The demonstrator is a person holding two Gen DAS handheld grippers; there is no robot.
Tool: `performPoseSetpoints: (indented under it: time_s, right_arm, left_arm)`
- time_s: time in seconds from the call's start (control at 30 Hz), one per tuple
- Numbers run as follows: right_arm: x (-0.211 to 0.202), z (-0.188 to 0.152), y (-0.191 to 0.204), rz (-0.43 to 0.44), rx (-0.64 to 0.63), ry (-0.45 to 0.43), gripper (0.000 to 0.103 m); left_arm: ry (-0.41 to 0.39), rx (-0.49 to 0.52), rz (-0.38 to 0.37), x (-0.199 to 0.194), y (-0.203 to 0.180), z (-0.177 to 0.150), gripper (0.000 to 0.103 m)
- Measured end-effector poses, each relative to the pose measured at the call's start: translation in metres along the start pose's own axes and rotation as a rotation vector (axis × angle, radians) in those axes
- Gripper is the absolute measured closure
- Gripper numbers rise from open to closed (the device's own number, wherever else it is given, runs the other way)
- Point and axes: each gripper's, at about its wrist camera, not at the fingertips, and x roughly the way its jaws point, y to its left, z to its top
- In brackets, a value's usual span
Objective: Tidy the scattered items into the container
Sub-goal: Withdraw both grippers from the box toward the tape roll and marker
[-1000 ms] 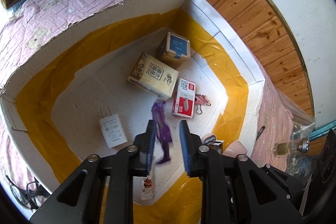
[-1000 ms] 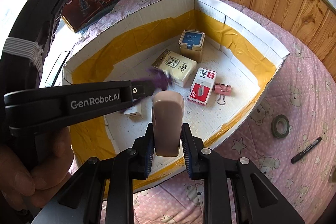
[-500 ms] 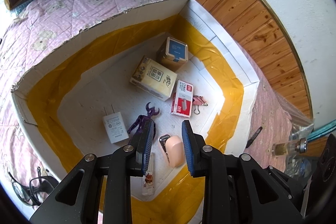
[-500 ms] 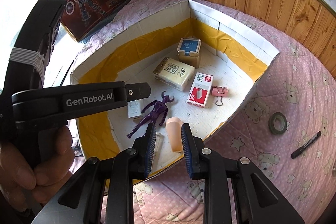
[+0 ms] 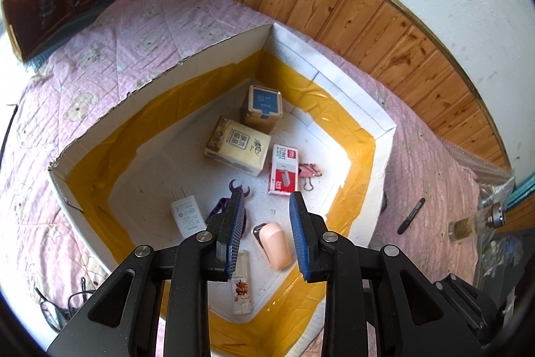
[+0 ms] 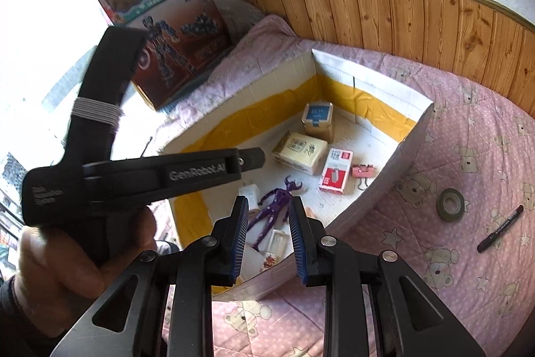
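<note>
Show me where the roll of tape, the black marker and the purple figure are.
Roll of tape (image 6: 450,204): right wrist view, on its ring.
Black marker (image 6: 500,229): right wrist view, mid-barrel.
Purple figure (image 6: 280,199): right wrist view, on its torso, inside the box.

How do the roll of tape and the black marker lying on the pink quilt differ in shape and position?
The roll of tape is a dark flat ring; the black marker is a long thin stick with a reddish tip. The tape lies nearer the cardboard box; the marker lies farther out. Both rest on the quilt, outside the box.
</note>
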Motion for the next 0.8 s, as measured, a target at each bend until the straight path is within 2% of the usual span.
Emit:
performPoseSetpoints:
  time_s: [0.23, 0.47, 0.67, 0.8]
  right_arm:
    - [-0.025, -0.018, -0.001, 0.115, 0.020, -0.140, 0.076]
    - [-0.037, -0.020, -0.011, 0.154, 0.061, -0.180, 0.076]
    - [-0.068, -0.017, -0.044, 0.134, 0.137, -0.249, 0.076]
    - [-0.078, -0.021, -0.087, 0.045, 0.234, -0.268, 0.072]
  left_arm:
    - [-0.054, 0.039, -0.002, -0.012, -0.016, -0.005, 0.074]
    - [-0.173, 0.089, -0.099, -0.039, -0.044, -0.007, 0.074]
    - [-0.190, 0.148, -0.190, -0.046, -0.078, -0.017, 0.072]
    - [-0.200, 0.216, -0.200, -0.047, -0.101, -0.026, 0.072]
